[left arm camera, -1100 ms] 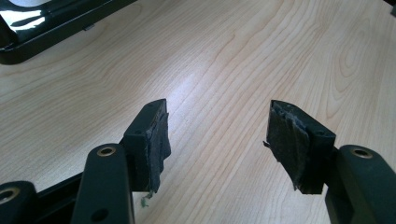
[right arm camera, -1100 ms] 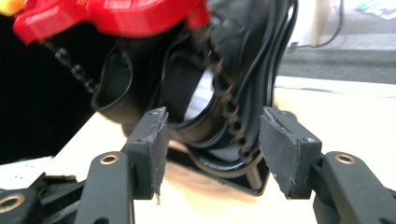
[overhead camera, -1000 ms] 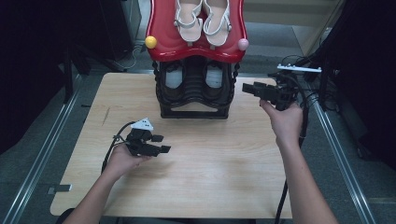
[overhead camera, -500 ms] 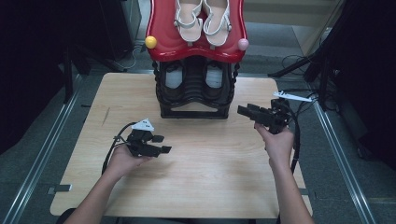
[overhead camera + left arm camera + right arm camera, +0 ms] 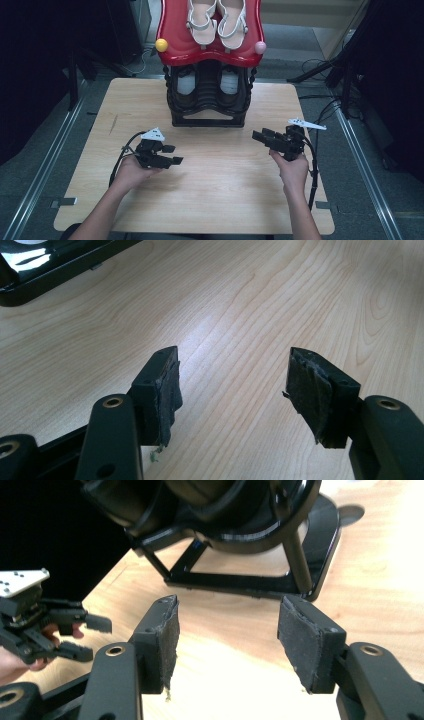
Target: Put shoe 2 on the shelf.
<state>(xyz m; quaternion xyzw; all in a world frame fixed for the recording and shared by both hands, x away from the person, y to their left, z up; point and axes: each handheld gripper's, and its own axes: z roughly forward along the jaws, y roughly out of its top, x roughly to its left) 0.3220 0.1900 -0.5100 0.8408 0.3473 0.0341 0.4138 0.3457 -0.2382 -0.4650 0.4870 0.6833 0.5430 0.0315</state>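
A two-tier shoe rack [image 5: 209, 107] stands at the back middle of the wooden table [image 5: 220, 200]. Its red top shelf [image 5: 172, 47] carries a pair of pale sandals [image 5: 217, 20]; the black lower tier holds a pair of dark shoes [image 5: 207, 85]. My left gripper [image 5: 172, 155] rests low over the table at front left, open and empty, its pads [image 5: 162, 385] wide apart. My right gripper [image 5: 259, 136] hovers at the right, open and empty, pointing left toward the rack's black base [image 5: 250, 582]. The left gripper [image 5: 87, 637] also appears in the right gripper view.
A yellow ball [image 5: 161, 45] and a pink ball [image 5: 260, 47] sit at the red shelf's front corners. Metal rails [image 5: 45, 165] run along both sides of the table. Cables [image 5: 315, 170] trail from each gripper. Dark stands and cables lie on the floor at right.
My right gripper has come down and toward the front from beside the rack to a spot low over the table. The left gripper has stayed where it was.
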